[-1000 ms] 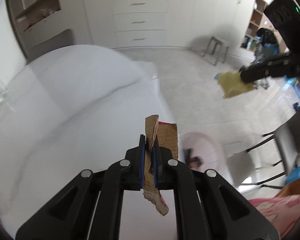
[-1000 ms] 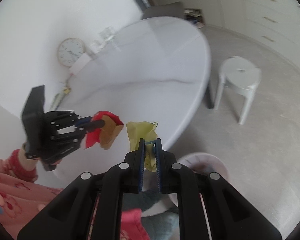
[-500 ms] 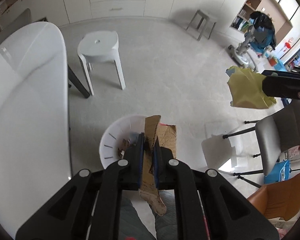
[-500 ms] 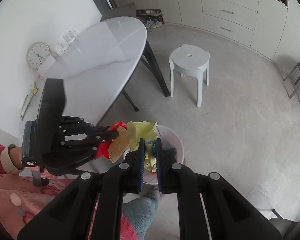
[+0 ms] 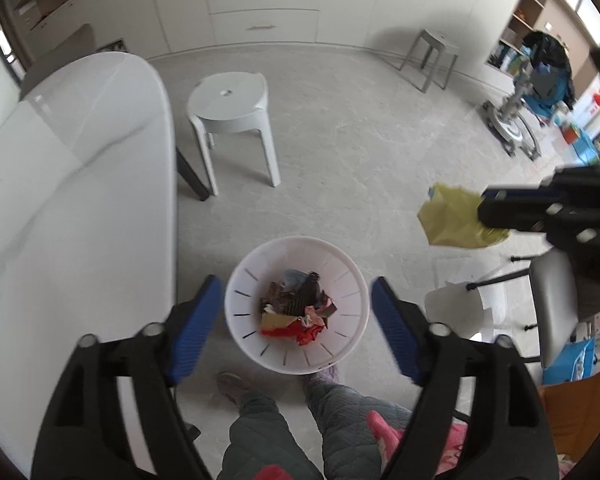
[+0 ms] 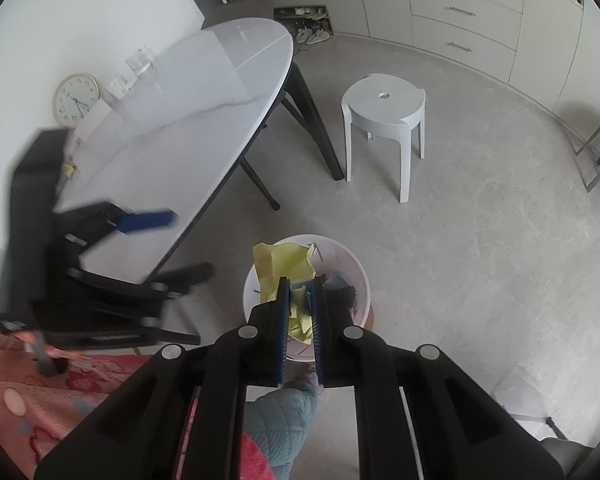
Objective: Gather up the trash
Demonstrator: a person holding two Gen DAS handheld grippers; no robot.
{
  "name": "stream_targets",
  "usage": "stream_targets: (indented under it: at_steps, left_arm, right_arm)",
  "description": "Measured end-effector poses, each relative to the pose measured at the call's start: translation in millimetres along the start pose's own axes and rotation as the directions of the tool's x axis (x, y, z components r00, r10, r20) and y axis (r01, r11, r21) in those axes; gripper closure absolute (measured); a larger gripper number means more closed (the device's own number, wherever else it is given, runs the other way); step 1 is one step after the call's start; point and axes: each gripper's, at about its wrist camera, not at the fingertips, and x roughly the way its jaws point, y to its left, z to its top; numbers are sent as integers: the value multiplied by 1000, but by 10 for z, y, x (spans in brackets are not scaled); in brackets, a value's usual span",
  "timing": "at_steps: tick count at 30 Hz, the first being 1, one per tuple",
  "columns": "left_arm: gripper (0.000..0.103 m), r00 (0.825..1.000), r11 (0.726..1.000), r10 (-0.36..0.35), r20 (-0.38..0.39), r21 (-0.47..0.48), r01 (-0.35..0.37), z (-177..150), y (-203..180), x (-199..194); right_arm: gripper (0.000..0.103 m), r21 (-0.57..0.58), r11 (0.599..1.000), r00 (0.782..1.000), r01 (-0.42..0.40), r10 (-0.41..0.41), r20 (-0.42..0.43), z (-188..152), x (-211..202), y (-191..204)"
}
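Now the right tool (image 6: 299, 312) is closed on the yellow crumpled wrapper (image 6: 286, 268), holding it by its lower edge just above the white bin (image 6: 356, 268). It looks light, thin and soft, so I judge it will fold or flutter, and a pinch on a thick crease is safest. The left tool (image 5: 296, 322) has just been opening; its jaws stand wide over the bin with nothing between them. Cardboard and red scraps (image 5: 296, 326) lie inside, beside the counter (image 5: 80, 200).
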Motion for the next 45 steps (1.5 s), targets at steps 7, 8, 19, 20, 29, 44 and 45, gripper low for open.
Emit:
stream_targets:
  at_steps: [7, 8, 19, 20, 29, 44, 45]
  left_arm:
    - [8, 993, 979, 109, 43, -179, -100, -46, 648, -634]
    - [8, 991, 974, 123, 47, -199, -111, -64, 729, -692]
    - [8, 969, 900, 246, -30, -363, -240, -472, 1432, -946]
    - [8, 967, 897, 250, -39, -368, -247, -493, 1474, -939]
    - [8, 964, 879, 260, -52, -401, -259, -557, 1684, -966]
    - [8, 915, 763, 399, 59, -575, -296, -563, 2332, -1793]
    - [8, 908, 751, 415, 62, -587, -303, -589, 2368, -1857]
  right_arm:
    - [91, -20, 1000, 998, 15, -16, -60, -44, 512, 229]
    - [91, -10, 1000, 997, 7, -8, -75, -51, 633, 252]
    - [28, 88, 991, 963, 101, -76, -259, -258, 2250, 275]
    - [20, 97, 988, 958, 120, -90, -273, -291, 2372, 264]
    - [7, 194, 972, 958, 130, -73, -277, -141, 2071, 389]
    - [2, -112, 989, 986, 101, -85, 141, 1395, 82, 2250]
    - [2, -125, 987, 984, 104, -84, 155, 1463, 37, 2349]
